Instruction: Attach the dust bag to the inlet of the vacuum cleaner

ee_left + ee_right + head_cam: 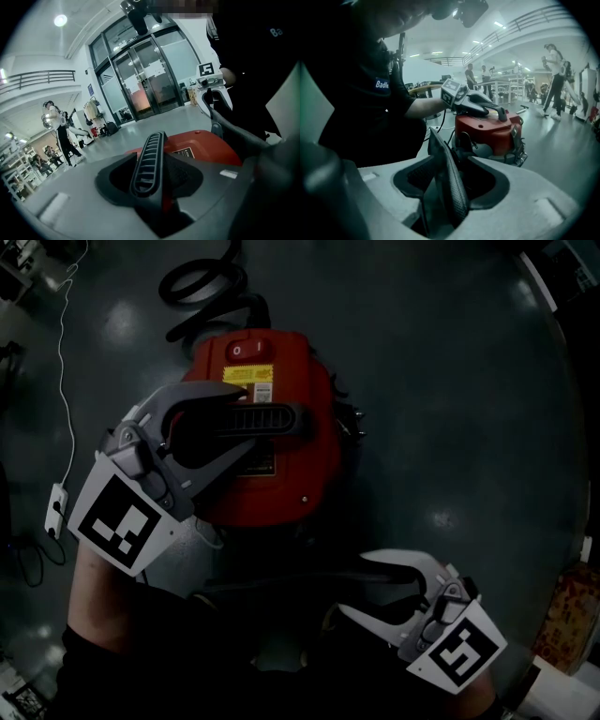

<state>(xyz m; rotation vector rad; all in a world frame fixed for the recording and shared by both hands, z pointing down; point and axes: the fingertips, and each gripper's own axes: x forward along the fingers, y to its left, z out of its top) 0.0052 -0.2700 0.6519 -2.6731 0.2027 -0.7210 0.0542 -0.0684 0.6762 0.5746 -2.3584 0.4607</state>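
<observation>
1. Your left gripper (251, 418) loosely straddles the black handle (281, 418) on the red vacuum cleaner (309, 460).
2. Its yellow label (248, 374) is too small to read.
3. Your right gripper (354, 584) is spread, with the dark dust bag (450, 187) edge-on between its jaws.

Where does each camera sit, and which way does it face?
Head view: on the person's head, looking steeply down at the red vacuum cleaner; left gripper and right gripper show.
Left gripper view: on the left gripper, facing along its fingers over the handle toward glass doors; the person's dark shirt shows.
Right gripper view: on the right gripper, facing past dark fabric toward the vacuum cleaner; shirt and forearm show.
Shared: each gripper view sees the vacuum cleaner and the other gripper.
</observation>
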